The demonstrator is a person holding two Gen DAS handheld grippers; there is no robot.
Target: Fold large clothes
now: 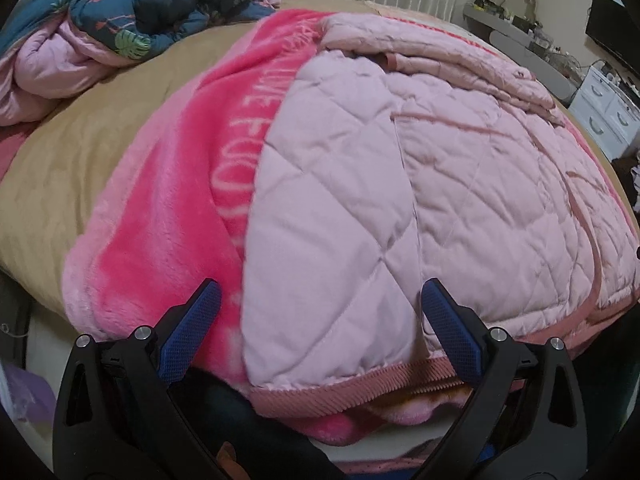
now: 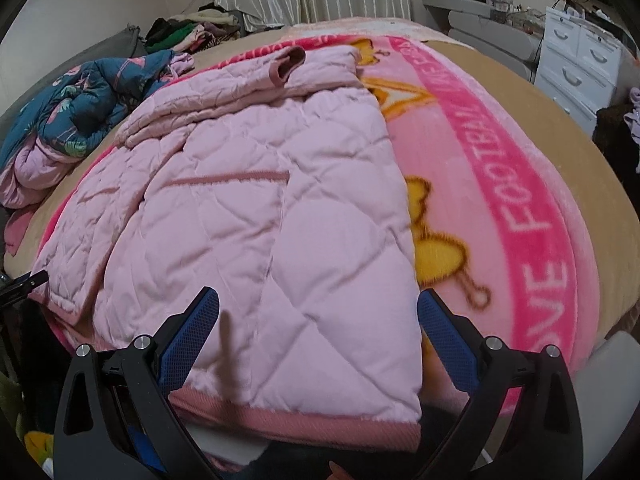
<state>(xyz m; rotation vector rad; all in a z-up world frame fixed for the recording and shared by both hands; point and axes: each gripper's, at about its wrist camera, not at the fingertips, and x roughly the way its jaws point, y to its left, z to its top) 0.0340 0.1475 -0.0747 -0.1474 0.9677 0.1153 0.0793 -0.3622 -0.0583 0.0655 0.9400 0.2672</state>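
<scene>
bed (image 1: 80,152): tan cover, pink blanket (image 1: 168,216) spread on top
jacket (image 2: 240,208): quilted pink one, flat on the blanket, ribbed hem toward the near edge
left tongs (image 1: 318,298): wide open, hovering over the jacket's hem, gripping nothing
right tongs (image 2: 318,306): same deal, open above the hem

L gripper (image 1: 320,312): jaws spread wide, blue textured pads (image 1: 188,336) angled outward, nothing between them. Black arms fan up from frame bottom, silver pivot bolts visible each side. Tips low, pointing fwd.

R gripper (image 2: 318,314): same pose, jaws wide apart, blue pads (image 2: 448,336) facing inward, nothing clamped. In R view, tip of L gripper just visible at far left edge.
</scene>
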